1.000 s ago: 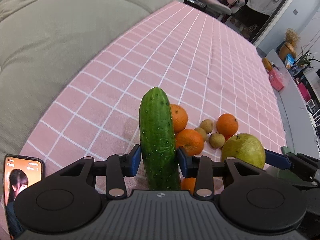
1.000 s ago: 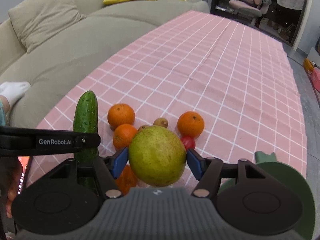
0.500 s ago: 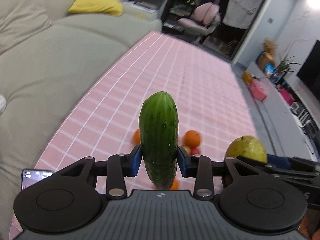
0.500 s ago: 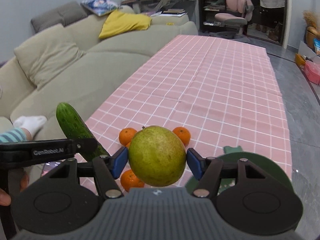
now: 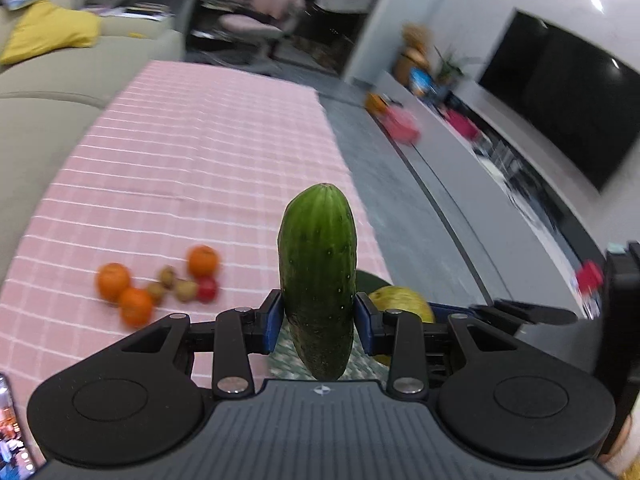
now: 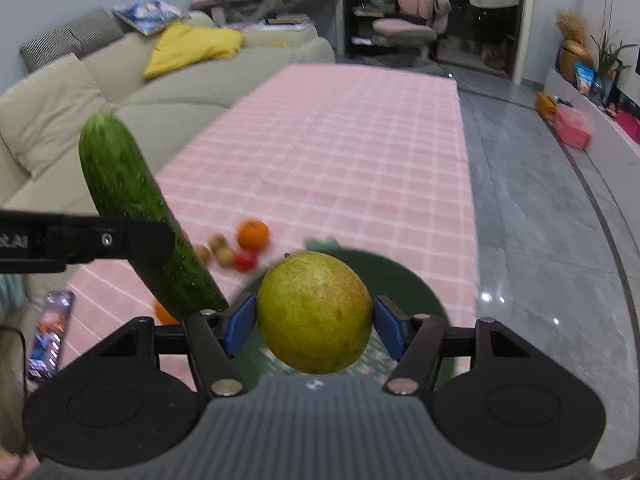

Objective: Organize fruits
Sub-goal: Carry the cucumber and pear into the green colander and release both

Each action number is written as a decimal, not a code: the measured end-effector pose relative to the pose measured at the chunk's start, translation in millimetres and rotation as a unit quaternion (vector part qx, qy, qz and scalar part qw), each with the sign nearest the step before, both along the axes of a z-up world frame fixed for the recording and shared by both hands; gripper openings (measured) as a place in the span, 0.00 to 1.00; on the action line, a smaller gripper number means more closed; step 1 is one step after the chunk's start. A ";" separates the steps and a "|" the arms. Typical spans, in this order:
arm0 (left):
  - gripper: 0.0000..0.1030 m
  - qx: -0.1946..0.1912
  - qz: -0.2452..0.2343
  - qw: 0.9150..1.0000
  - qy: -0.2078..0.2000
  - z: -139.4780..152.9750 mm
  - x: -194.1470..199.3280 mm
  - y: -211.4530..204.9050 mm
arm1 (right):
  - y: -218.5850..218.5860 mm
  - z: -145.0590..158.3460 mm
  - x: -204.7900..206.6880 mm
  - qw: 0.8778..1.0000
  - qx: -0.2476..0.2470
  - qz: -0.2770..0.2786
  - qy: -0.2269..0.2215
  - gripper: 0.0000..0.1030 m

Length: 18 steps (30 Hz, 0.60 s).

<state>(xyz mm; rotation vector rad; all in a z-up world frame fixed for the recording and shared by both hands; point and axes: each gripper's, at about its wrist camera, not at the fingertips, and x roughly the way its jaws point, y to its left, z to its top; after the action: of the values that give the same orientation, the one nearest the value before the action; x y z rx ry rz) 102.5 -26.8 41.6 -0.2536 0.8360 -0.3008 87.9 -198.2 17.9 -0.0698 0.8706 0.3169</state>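
Lifted higher, left hand-held gripper (image 5: 318, 320) pinches one cucumber (image 5: 318, 276), right hand-held gripper (image 6: 314, 326) one pear (image 6: 314, 312).

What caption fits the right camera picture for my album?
Right gripper holds a pear above the green plate.

The only lettering that can be read is the fragment "t.AI", in white on the black arm of the left gripper (image 6: 86, 240), cut off by the left edge of the right wrist view. The phone (image 6: 47, 334) lying near left on the pink cloth shows a lit screen, but whatever it displays is too blurred to read.
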 end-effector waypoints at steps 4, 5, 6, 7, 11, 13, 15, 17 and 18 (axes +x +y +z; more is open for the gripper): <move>0.41 -0.011 -0.039 0.999 0.035 -15.1 6.1 -22.6 | -15.8 -15.9 1.2 0.999 -0.029 0.004 0.021 0.60; 0.41 -0.010 -0.046 0.998 0.045 -20.7 9.1 -26.9 | -19.0 -20.3 1.5 0.999 -0.034 0.005 0.026 0.60; 0.41 -0.009 -0.050 0.997 0.052 -24.8 9.3 -29.4 | -22.0 -24.5 2.3 0.999 -0.038 0.008 0.032 0.60; 0.41 -0.008 -0.054 0.997 0.061 -30.3 9.8 -32.7 | -23.5 -29.0 2.3 0.998 -0.041 0.011 0.037 0.60; 0.41 -0.009 -0.063 0.993 0.098 -50.5 21.3 -35.2 | -21.1 -44.5 9.7 0.996 -0.057 0.027 0.058 0.60; 0.41 -0.009 -0.067 0.991 0.113 -58.2 29.6 -35.6 | -17.9 -52.8 15.0 0.995 -0.062 0.039 0.070 0.60; 0.41 -0.006 -0.067 0.990 0.125 -64.8 35.0 -35.8 | -14.3 -60.2 19.8 0.993 -0.069 0.051 0.079 0.60; 0.41 -0.007 -0.064 0.988 0.137 -72.5 40.4 -35.0 | -11.6 -67.8 24.9 0.991 -0.079 0.061 0.085 0.60; 0.41 -0.008 -0.063 0.988 0.142 -74.9 43.5 -35.0 | -10.0 -71.2 27.8 0.991 -0.084 0.064 0.087 0.60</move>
<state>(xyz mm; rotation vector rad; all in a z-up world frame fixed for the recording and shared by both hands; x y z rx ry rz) 146.0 -61.8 -33.2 -0.2631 1.1332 -0.3964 115.7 -208.1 -53.3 -0.2595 1.0677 0.3737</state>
